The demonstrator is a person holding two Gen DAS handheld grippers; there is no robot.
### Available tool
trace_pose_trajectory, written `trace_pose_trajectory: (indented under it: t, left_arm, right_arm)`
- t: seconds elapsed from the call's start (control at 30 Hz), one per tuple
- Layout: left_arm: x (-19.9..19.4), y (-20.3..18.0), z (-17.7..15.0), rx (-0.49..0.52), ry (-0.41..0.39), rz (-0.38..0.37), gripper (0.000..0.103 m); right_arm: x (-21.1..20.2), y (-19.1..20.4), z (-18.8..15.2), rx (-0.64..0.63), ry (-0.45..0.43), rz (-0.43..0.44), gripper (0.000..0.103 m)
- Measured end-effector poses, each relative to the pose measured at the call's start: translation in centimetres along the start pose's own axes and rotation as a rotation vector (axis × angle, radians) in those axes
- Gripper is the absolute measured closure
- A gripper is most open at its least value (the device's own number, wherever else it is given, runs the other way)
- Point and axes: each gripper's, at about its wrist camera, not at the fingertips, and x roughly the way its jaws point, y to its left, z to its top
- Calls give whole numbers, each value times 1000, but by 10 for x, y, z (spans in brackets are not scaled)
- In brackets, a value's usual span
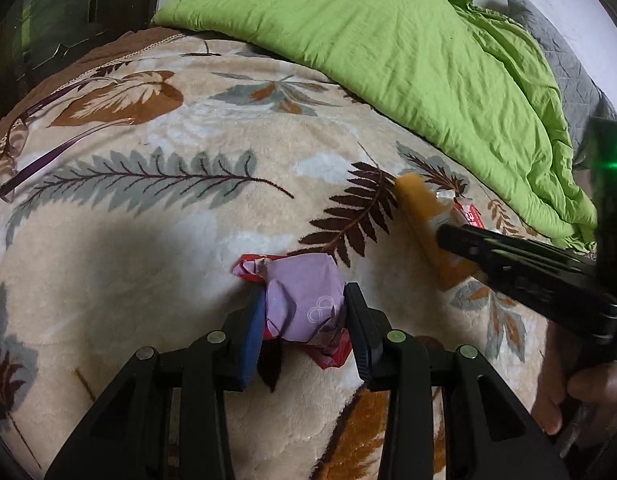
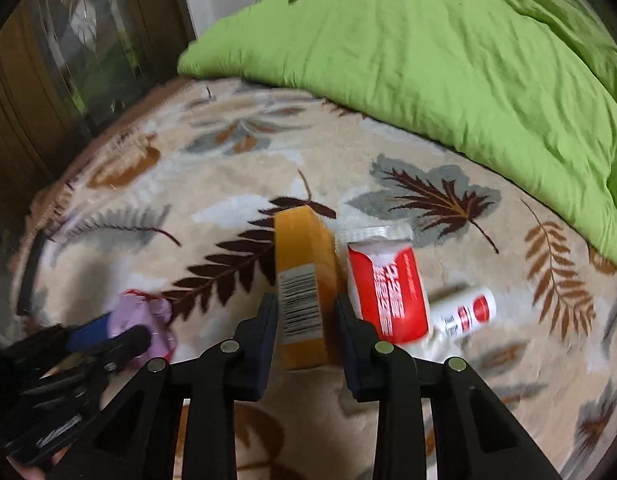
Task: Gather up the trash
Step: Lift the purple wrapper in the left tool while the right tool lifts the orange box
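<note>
From the left wrist view, the left gripper (image 1: 304, 312) is clamped on a crumpled lilac wrapper (image 1: 304, 300) with red scraps bunched beneath it, held just over the leaf-patterned blanket (image 1: 148, 240) on the bed. The bundle is loose and layered, so the red piece hanging under the jaws may slip free if the grip only pinches the outer lilac layer. A pair of glasses (image 1: 16, 152) lies at the blanket's left edge, well apart from the trash; a careless sweep that way could knock them off or scoop them up as rubbish. On the right of this view the right gripper (image 1: 448, 236) reaches over an orange box (image 1: 420, 208), with a hand (image 1: 580, 384) behind it. From the right wrist view, that gripper (image 2: 306, 320) straddles the orange box (image 2: 304, 280), its pads lying close against both long sides near the barcode end, though blur keeps me from telling whether they press yet. A grip that near one end could let the far end sag and twist out on lifting. A red and white pouch (image 2: 388, 292) lies touching or just beside the right finger (image 2: 350, 320), so it could be nudged or caught along with the box. A small white bottle (image 2: 468, 312) rests beside it and would likely roll on the soft blanket if bumped. The green duvet (image 2: 428, 60) is heaped behind, where strays could hide.
</note>
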Motion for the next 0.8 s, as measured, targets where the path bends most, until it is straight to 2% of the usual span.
trace_pose_trajectory:
  t: [0.13, 0.3, 0.43, 0.53, 0.63, 0.73, 0.8]
  left_arm:
    - [-1, 0, 0, 3, 0, 2, 66]
    - [-4, -1, -1, 5, -6, 5, 66]
    - [-6, -1, -3, 11, -7, 3, 66]
    - [-6, 1, -3, 12, -8, 4, 66]
    - [-5, 2, -2, 2, -3, -5, 66]
    - [-3, 1, -2, 4, -1, -6, 66]
    - [-3, 0, -1, 7, 0, -8, 66]
  right_arm:
    - [2, 10, -6, -37, -4, -51, 73]
    - [-2, 7, -14, 16, -5, -37, 73]
    - [-1, 1, -16, 51, -3, 0, 64]
    - [3, 4, -13, 33, 1, -36, 56]
    - [7, 4, -7, 29, -1, -32, 53]
    - [18, 6, -1, -3, 22, -55, 43]
    - [27, 2, 2, -6, 39, -69, 43]
